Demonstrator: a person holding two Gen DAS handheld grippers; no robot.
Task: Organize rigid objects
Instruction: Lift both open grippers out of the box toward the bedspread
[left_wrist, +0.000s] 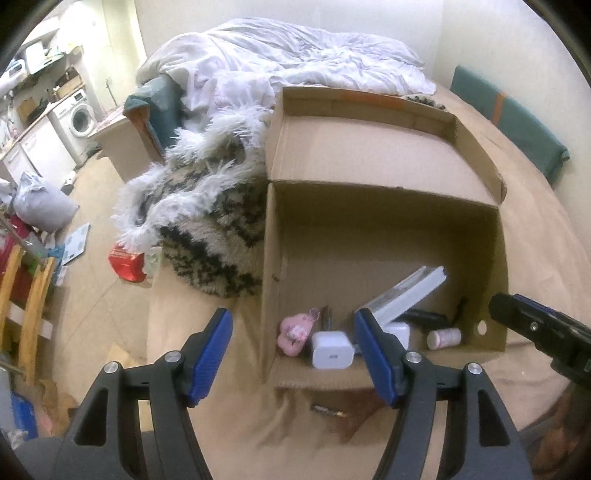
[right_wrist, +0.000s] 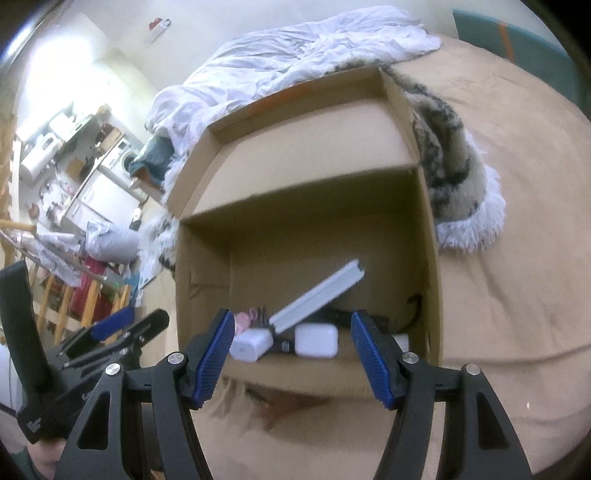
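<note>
My two tongs hang over the near edge of one open cardboard box (left_wrist: 384, 221) on the tan bedspread (left_wrist: 535, 258); the left gripper (left_wrist: 295, 354) has its blue pads spread with nothing between them, and the right gripper (right_wrist: 291, 354) stands likewise spread and empty; each shows in the other's view, the right one at the right edge of the left wrist view, the left one low on the left of the right wrist view.

Inside the box, along its near wall, I count two white chargers: one charger block (left_wrist: 332, 349) showing its port, and a second white adapter (right_wrist: 317, 340) just beside it; one long white bar (left_wrist: 406, 295) leans tilted across them, its upper end toward the box's far right; one small pink item (left_wrist: 295, 330) lies in the near left corner; one small white bottle (left_wrist: 444, 338) lies on its side toward the right wall; one dark item lies under the bar, too hidden to name.

Outside the box, one small dark-and-gold object (left_wrist: 328, 410) lies on the bedspread in front of it; one shaggy patterned throw (left_wrist: 207, 221) sits against the box's left wall; one rumpled white duvet (left_wrist: 295, 55) lies beyond.
</note>
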